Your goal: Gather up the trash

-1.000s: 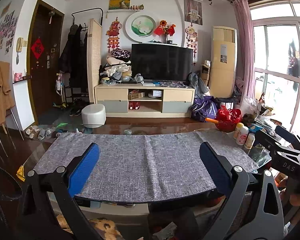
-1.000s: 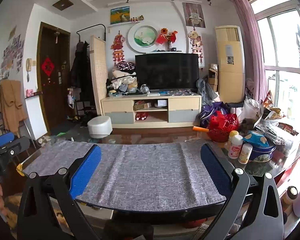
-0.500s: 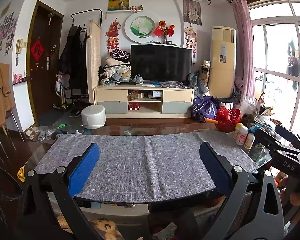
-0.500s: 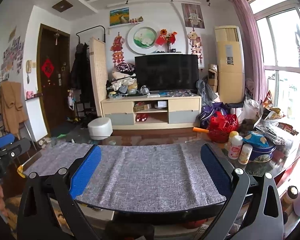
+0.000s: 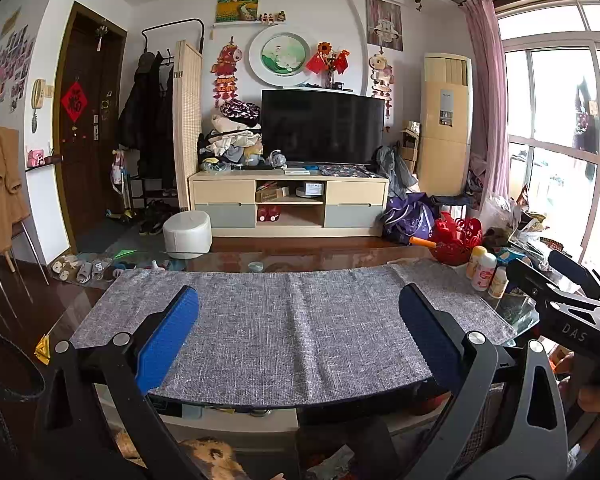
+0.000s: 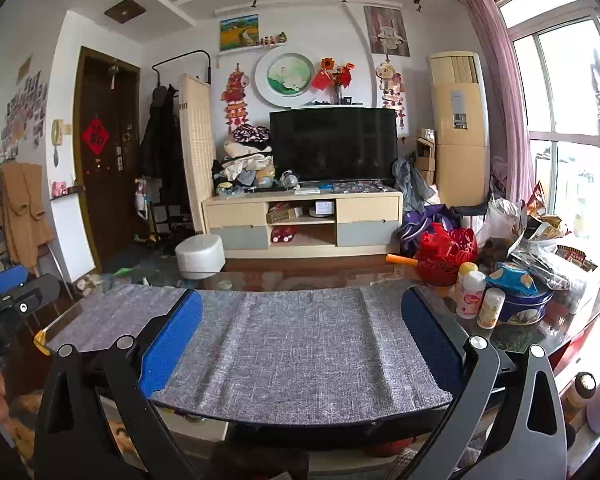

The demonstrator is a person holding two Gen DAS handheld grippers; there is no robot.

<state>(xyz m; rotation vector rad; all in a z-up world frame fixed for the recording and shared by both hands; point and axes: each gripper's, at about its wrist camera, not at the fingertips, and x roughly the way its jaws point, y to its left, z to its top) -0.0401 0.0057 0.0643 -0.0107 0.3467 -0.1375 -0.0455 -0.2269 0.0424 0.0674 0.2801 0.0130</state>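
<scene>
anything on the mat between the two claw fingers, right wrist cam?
Nothing. The grey mat is bare between the right claw's fingers. The bottles stand off it to the right, in the right wrist view.

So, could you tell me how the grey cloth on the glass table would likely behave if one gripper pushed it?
The grey cloth already shows ridges, so it would probably bunch rather than slide as a sheet. It overhangs the glass table, so it looks floppy and light.
</scene>
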